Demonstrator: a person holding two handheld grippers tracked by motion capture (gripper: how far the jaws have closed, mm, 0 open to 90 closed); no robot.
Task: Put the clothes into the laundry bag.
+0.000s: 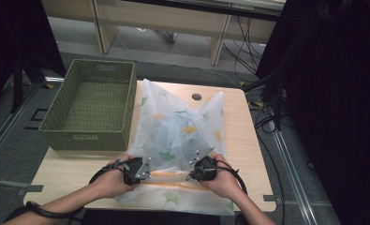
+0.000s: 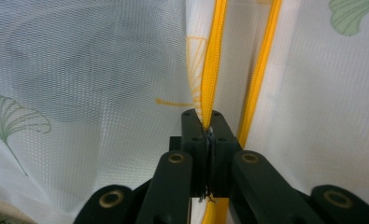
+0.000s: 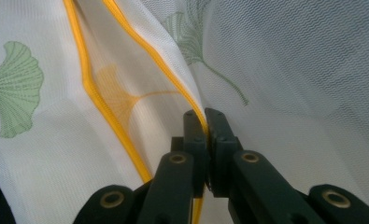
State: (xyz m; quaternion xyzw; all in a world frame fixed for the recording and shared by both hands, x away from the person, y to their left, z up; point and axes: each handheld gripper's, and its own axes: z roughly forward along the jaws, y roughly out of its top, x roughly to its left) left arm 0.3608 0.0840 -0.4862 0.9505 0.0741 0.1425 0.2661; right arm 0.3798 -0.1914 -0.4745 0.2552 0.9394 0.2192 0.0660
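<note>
Two hand-held grippers on the bench, left hand-held gripper and right hand-held gripper each clamped tight on the yellow zipper edge of a ginkgo-print mesh laundry bag, green woven basket beside it.

Centre of table is covered by the mesh bag, raised into a soft mound w/ peaks at the far corners; passage low across the middle is blocked by it. Left side is shut off by the green basket, standing just beside the bag's left edge, walls upright; its inside is open from above. A bare strip of tabletop is left along the right edge, and a wider patch at front left, below the basket. At the near edge, room is taken by both hands: left gripper & right gripper, each clamped on the bag's yellow zip edge, w/ an open gap betw. them over flat fabric.
</note>
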